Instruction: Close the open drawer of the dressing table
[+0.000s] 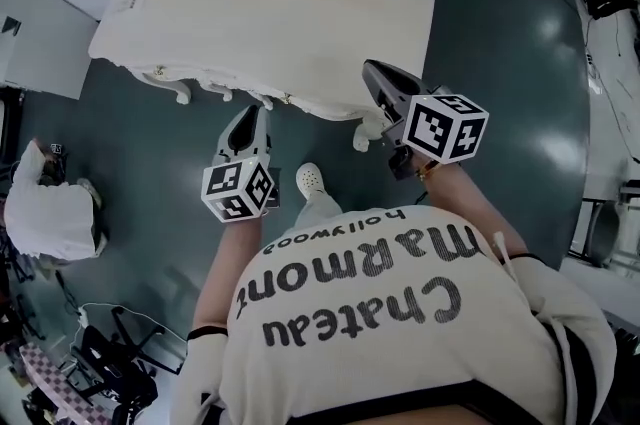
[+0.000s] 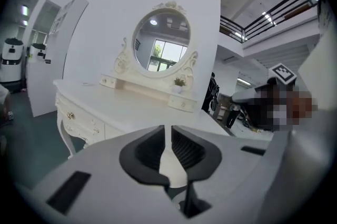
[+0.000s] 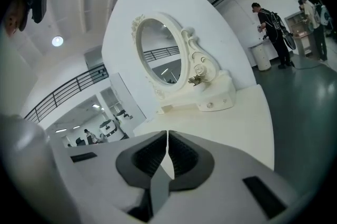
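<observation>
The dressing table (image 1: 270, 23) stands just ahead, its drawer fronts (image 2: 79, 123) running left to right with none visibly pulled out — the right gripper (image 1: 378, 73), shut and empty, sits nearer that edge than the left gripper (image 1: 247, 118), barely ajar, empty.

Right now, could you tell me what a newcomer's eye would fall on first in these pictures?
The ornate cream dressing table fills the top of the head view, its oval mirror standing at the back of its top. At its front edge hover the left gripper and the right gripper, each carrying a black-and-white marker cube.
</observation>
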Demonstrator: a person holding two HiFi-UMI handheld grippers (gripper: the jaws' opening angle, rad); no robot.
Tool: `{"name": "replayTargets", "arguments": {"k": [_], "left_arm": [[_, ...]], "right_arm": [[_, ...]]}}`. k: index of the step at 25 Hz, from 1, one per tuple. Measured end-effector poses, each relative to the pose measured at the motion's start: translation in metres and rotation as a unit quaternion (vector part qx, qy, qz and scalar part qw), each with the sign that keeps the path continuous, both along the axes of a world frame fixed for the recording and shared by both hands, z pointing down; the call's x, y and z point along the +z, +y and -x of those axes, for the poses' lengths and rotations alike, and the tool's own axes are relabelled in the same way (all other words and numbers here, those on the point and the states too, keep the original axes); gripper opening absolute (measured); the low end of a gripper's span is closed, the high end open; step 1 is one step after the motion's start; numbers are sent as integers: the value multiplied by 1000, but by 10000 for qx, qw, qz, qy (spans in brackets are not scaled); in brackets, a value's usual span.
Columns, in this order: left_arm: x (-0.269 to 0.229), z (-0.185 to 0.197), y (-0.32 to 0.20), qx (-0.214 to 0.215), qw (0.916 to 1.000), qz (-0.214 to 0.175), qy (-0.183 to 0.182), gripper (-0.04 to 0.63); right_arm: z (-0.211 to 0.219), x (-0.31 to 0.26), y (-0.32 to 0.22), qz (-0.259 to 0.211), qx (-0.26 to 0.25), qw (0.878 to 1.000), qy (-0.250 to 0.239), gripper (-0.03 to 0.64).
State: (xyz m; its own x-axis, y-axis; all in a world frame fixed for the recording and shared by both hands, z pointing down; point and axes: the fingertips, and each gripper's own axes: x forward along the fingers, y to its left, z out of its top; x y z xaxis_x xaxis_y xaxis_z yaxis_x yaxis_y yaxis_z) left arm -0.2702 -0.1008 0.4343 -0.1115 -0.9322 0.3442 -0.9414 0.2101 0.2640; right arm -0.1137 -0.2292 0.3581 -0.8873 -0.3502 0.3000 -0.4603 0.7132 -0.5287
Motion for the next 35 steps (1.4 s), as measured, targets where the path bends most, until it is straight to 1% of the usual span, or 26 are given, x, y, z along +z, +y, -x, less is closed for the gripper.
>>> {"name": "replayTargets", "arguments": {"k": [2,5,8,13,17,19,26,29,35], "left_arm": [[-21,-11,0,74,9999,-131,-13,27],[-49,-28,2,183,9988,-444,33,14],[-74,-41,10,159,9969,-772,38,9],[-99,-55,23,126,9943,-1055,47,8],[-110,-63,32,174,9935,-1125,-20,9],[-116,-69,36,181,9929,-1176,-65,9],[-122,-102,44,357,9911,-1269,-202,9],[-123,-110,52,303,9913,-1262,-227,9],[-117,-128,69,172,9924,-1208,-157,9]], "right_arm": [[0,-9,8,-33,-61,9998,-204,31],[-3,-22,18,-141,-147,9987,-471,31],[-8,-33,28,-398,-250,9975,-521,31],[-16,-47,44,-696,-390,9954,-527,31],[-23,-53,56,-1071,-535,9920,-410,31],[-28,-56,61,-1182,-569,9907,-374,31],[-53,-58,72,-1333,-613,9888,-267,31],[-63,-57,78,-1354,-634,9885,-213,31],[-88,-53,92,-1376,-632,9884,-136,31]]}}
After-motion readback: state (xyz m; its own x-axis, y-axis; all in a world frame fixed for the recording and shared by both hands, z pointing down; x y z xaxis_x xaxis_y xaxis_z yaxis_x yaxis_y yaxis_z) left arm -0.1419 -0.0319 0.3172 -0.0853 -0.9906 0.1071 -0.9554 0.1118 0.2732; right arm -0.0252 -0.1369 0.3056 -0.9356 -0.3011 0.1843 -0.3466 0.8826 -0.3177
